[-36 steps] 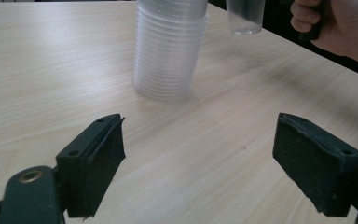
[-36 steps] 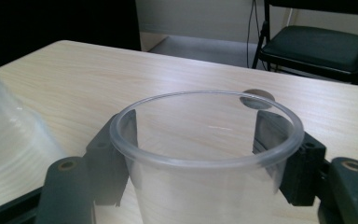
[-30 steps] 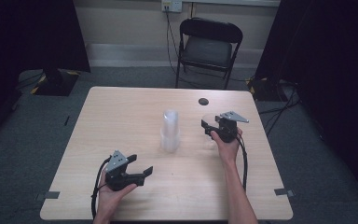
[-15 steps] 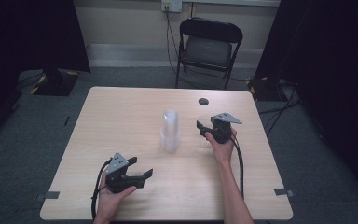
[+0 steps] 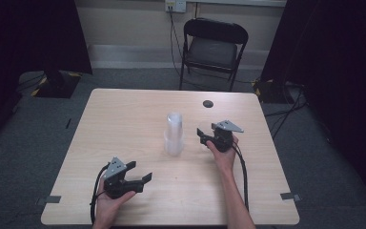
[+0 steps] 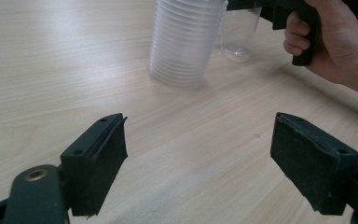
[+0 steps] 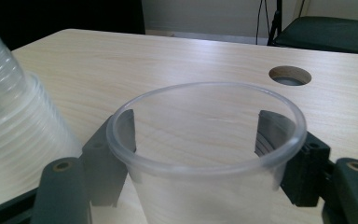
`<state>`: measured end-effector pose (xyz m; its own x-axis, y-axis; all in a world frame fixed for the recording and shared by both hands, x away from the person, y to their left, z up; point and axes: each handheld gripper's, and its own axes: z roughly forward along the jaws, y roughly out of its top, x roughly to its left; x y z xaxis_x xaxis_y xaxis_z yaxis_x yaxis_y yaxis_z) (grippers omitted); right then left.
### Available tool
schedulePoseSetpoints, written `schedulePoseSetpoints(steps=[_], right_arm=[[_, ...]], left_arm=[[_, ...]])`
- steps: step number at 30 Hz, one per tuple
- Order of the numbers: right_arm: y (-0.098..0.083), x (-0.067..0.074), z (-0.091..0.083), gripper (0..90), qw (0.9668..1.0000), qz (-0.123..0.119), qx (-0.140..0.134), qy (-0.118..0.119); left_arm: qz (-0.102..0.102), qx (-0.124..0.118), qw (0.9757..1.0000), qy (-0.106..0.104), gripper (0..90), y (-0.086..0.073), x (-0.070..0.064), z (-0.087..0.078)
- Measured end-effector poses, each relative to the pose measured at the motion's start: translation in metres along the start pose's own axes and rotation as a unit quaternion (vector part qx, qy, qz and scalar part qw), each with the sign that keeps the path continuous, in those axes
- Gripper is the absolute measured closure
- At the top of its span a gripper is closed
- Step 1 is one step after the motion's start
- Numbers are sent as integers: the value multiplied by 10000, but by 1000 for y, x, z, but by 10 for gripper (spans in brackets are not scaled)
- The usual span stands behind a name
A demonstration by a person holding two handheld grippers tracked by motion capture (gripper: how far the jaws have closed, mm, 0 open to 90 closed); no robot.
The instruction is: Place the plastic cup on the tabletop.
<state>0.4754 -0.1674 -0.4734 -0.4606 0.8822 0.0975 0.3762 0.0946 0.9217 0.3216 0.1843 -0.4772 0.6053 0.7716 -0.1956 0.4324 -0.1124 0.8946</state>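
Observation:
A tall stack of clear plastic cups [image 5: 174, 134] stands upright near the middle of the table [image 5: 124, 124]. My right gripper [image 5: 203, 136] is just to its right and points at it. In the right gripper view a single clear cup [image 7: 205, 186] sits between the jaws of that gripper [image 7: 196, 126], and both pads lie against its wall below the rim. The left gripper view has this cup [image 6: 236, 32] upright beside the stack [image 6: 186, 42], its base at the tabletop. My left gripper [image 5: 140, 172] rests near the front edge, open and with nothing in it [image 6: 196, 140].
A round cable hole [image 5: 208, 103] is in the table behind the right gripper. A black folding chair [image 5: 214, 47] stands beyond the far edge. Dark curtains hang on both sides. A cable trails from each gripper toward the front edge.
My right gripper has moved a little left toward the stack of cups and slightly lower. The left gripper has stayed where it was.

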Motion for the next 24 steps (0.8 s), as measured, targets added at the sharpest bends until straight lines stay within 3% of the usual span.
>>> schedulePoseSetpoints(steps=[5, 11, 24], right_arm=[[-3, 3, -8, 289, 9998, -199, 78, -52], [-10, 0, -16, 285, 10000, -29, 45, 37], [-14, 0, -15, 269, 9995, -50, 297, 74]], left_arm=[[49, 22, 10000, -56, 182, 1, -5, 3], [124, 52, 9999, -83, 182, 0, -6, 4], [132, -23, 9999, -82, 188, -1, -6, 0]])
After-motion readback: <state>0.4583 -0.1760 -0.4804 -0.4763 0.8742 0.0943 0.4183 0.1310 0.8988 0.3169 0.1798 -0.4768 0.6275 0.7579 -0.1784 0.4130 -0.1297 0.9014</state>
